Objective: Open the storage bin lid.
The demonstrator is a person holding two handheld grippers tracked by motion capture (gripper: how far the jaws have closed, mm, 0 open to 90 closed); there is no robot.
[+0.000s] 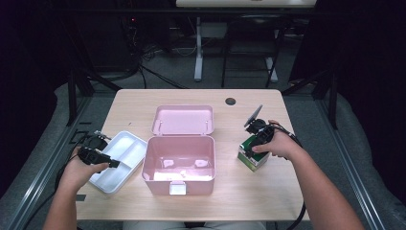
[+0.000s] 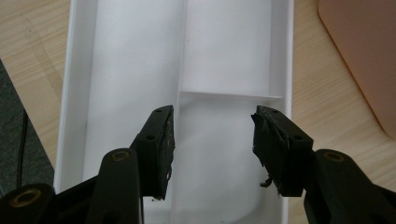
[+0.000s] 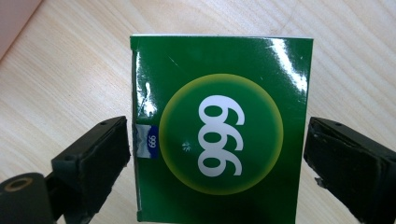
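Green, glossy box (image 3: 219, 130) marked 999 lies on the table (image 1: 249, 191), right of the open pink case (image 1: 179, 165). The right hand-held gripper (image 3: 217, 149) straddles it, jaws spread, not pressing. The left hand-held gripper (image 2: 212, 144) hangs spread over the white tray (image 2: 79, 93).

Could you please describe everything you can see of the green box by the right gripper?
The green box is a small, glossy carton, apparently cardboard, with a yellow-rimmed green circle printed with white digits, white sides and a small blue tab at one edge. It lies flat on the wooden table, right of the open pink case. The right gripper straddles it, jaws open, a slight gap at each side.
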